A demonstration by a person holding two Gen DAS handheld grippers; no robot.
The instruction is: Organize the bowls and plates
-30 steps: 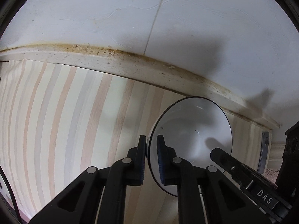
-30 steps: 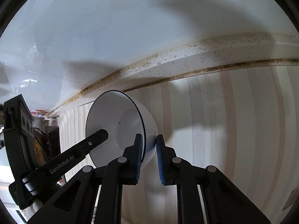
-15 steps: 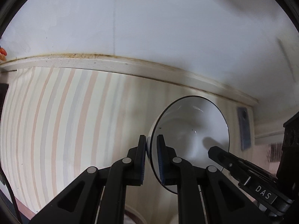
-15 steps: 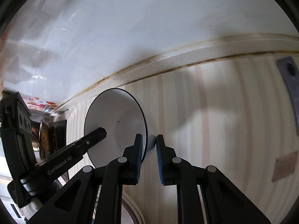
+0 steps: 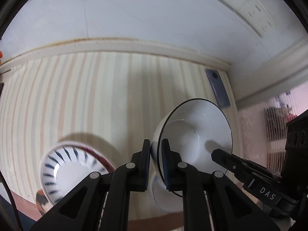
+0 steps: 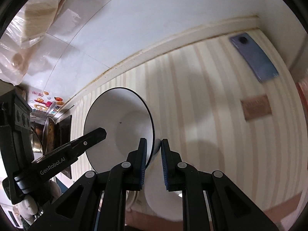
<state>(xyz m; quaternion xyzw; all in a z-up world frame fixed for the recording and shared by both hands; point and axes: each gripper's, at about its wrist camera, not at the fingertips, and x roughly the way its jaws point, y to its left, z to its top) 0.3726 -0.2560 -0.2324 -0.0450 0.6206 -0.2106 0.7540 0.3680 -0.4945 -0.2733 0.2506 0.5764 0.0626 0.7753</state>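
Striped bowl [image 5: 65, 171] newly visible — lower left

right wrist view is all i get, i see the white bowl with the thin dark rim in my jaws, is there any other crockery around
Observer: Yes. The left wrist view shows a white bowl with dark blue radial strokes low on the left, beside the held white bowl with the thin dark rim.
Operator: is the left gripper clamped on my bowl
Observer: Yes, the left gripper is shut on its rim, one pad inside and one outside.
Operator: anything on the wall
Observer: White wall sockets at the upper right.
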